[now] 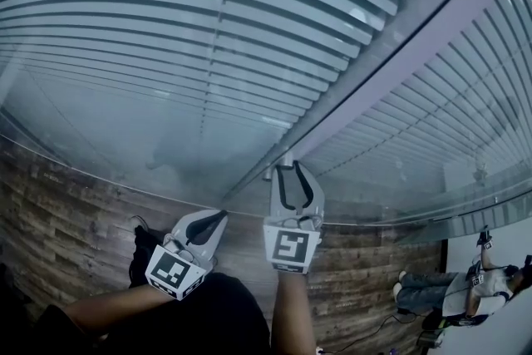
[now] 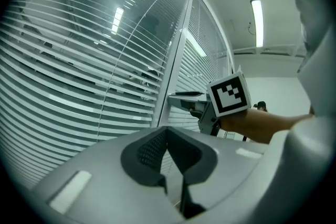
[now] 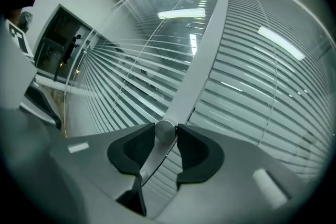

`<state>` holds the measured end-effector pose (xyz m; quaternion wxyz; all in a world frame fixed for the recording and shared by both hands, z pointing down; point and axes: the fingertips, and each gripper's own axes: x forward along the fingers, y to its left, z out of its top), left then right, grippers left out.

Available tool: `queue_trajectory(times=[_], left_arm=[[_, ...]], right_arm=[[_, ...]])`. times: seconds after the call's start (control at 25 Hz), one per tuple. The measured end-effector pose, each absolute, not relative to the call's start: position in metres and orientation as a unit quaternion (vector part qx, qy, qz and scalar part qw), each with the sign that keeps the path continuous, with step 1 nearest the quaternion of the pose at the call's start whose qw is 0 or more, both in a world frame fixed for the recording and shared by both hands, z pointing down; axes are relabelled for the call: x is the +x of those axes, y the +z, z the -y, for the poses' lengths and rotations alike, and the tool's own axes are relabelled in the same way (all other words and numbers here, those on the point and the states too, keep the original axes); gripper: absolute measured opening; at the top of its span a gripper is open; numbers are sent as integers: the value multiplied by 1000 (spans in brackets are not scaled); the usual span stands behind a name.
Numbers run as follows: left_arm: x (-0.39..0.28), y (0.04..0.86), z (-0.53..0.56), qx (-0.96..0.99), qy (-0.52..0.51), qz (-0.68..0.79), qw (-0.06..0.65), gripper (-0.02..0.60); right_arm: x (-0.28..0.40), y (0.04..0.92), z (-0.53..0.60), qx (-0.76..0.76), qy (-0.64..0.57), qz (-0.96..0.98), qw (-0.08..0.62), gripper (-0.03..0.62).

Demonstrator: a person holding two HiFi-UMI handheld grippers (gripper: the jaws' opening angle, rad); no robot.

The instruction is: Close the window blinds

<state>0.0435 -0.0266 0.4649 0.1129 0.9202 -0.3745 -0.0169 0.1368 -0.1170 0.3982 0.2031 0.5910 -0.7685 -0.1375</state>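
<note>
White slatted blinds (image 1: 166,29) hang behind glass on both sides of a pale upright frame post (image 1: 399,54). A small round metal knob (image 3: 164,130) sticks out of that post (image 3: 205,60). My right gripper (image 3: 165,136) is shut on the knob, one dark pad on each side of it. In the head view the right gripper (image 1: 289,170) reaches to the post's foot. My left gripper (image 1: 218,219) hangs just left of it, away from the glass, shut with nothing between its pads (image 2: 152,152). The left gripper view shows the right gripper (image 2: 191,103) at the post.
Wood-patterned floor (image 1: 66,204) runs along the foot of the glass wall. A person (image 1: 470,287) sits at the lower right. Below the left blind the pane (image 1: 125,137) looks hazy. A dark doorway (image 3: 63,50) lies far left in the right gripper view.
</note>
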Motion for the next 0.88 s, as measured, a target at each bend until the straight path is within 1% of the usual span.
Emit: queue_trajectory(times=[0.08,0.24,0.32,0.56,0.72,0.8,0.88], left_arm=[[46,461,31,920,-14,373,115,0],[53,461,30,920,-14,374,116,0],[55,461,28,921,-14,373,115,0],[41,460,26,921,-16,372,118,0],[37,462,25,918,-18,378,123,0],[39,458,27,916,-18,381,124,0],[40,455,28,915,-18,384,124,0]], right_arm=[[140,393,122,599,-96,778,163,138],[155,388,116,607,48,793,-2,152],[158,383,112,605,70,792,-44,152],[149,380,115,623,122,768,-84,160],[145,383,117,614,145,769,-106,139],[150,380,119,616,139,769,-102,130],[153,377,120,621,123,770,-80,127]])
